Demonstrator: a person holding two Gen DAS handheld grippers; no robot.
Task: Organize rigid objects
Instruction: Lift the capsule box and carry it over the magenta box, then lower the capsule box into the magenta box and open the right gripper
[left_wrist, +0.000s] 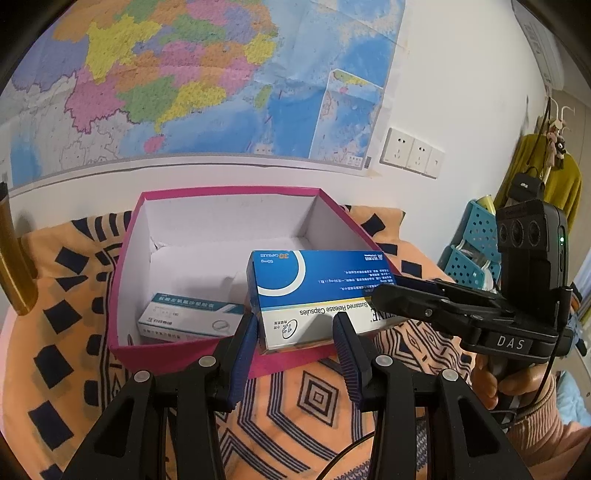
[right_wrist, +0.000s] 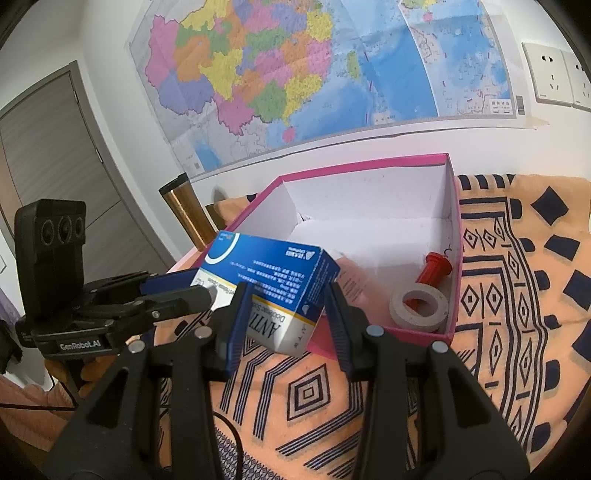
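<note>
Left: a gold metal cylinder (left_wrist: 11, 258) stands on the orange patterned cloth (left_wrist: 317, 398). Beside it is the pink cardboard box (left_wrist: 229, 190), open-topped. A small white-and-teal medicine box (left_wrist: 192, 317) lies in its near left corner.

Centre: the blue-and-white capsule carton (left_wrist: 317, 295) is held tilted above the pink box's near rim, not yet inside. The left gripper (left_wrist: 297, 328) appears clamped on one end. The right gripper (left_wrist: 391, 295), carried by a hand (left_wrist: 517, 384), is closed on the other end.

Handling: the carton is judged light, with thin glossy card walls that dent under pressure. The best hold is across the short ends near the folded flaps, with modest squeeze. The glossy faces may slip.

Right: a grey tape ring (right_wrist: 419, 306) and a red plastic piece (right_wrist: 437, 267) occupy the box's right corner. The middle floor is free.

Surface: the cloth is soft and wrinkled, so footing is uneven.

Room: a wall map (left_wrist: 184, 74), wall sockets (left_wrist: 410, 151), blue baskets (left_wrist: 476, 236) and a yellow garment (left_wrist: 554, 173).
</note>
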